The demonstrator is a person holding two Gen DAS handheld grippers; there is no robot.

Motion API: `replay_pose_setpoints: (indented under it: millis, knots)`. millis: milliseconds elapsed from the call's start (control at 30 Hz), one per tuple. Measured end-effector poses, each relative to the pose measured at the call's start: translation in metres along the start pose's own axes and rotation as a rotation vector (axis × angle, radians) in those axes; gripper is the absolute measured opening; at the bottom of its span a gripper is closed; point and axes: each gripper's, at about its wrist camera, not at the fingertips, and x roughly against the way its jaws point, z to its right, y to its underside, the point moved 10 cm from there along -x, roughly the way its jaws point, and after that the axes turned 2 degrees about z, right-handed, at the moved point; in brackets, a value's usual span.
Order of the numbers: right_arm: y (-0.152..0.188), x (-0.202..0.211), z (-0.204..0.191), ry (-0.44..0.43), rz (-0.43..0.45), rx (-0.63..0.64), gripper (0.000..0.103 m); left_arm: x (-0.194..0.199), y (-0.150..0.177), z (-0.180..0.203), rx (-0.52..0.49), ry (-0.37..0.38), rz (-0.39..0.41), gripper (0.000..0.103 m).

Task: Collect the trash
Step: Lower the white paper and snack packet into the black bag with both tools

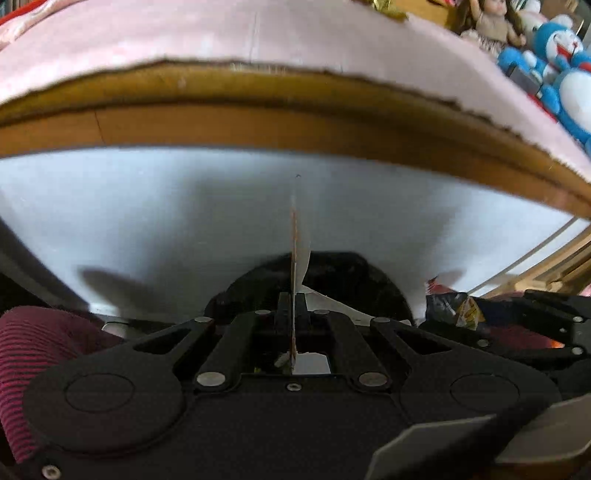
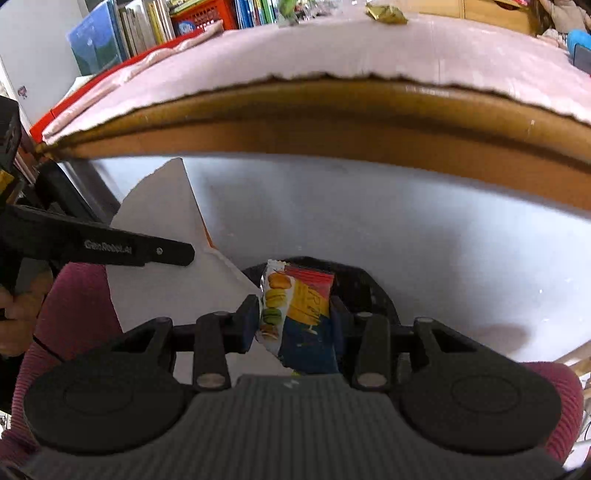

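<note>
My left gripper (image 1: 294, 306) is shut on a thin white piece of card (image 1: 301, 254), seen edge-on with an orange rim. Right below it lies the dark mouth of a black bin (image 1: 351, 266). In the right wrist view my right gripper (image 2: 293, 321) is shut on a colourful snack wrapper (image 2: 299, 302) printed with macarons, held above the same black bin (image 2: 358, 284). The left gripper (image 2: 177, 254) reaches in from the left with the white card (image 2: 166, 221). The wrapper (image 1: 454, 302) also shows at the right of the left wrist view. A gold wrapper (image 2: 386, 13) lies far back on the table.
A wooden table edge (image 2: 332, 122) under a pink cloth (image 2: 332, 48) runs above the bin. Pale grey surface (image 2: 406, 221) surrounds the bin. Books (image 2: 147, 26) stand at the back left, plush toys (image 1: 565, 48) at the right. Maroon striped fabric (image 1: 33, 350) on the person flanks both grippers.
</note>
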Motion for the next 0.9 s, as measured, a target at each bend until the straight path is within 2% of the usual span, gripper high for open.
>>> replay_pose_setpoints:
  millis: [233,400,733,900]
  knots:
    - [0.016,-0.025,0.004,0.013,-0.059,-0.023,0.047,-0.038,0.021,0.001,0.015,-0.035,-0.09,0.001]
    - [0.02,-0.03,0.003,0.017,-0.069,-0.013,0.049,-0.048,0.024,0.007,-0.005,-0.06,-0.105,0.003]
    - [0.018,-0.032,0.004,0.013,-0.07,-0.02,0.054,-0.049,0.023,0.008,-0.011,-0.066,-0.085,0.008]
    - [0.017,-0.032,0.003,0.01,-0.064,-0.022,0.065,-0.047,0.018,0.008,-0.019,-0.066,-0.069,0.012]
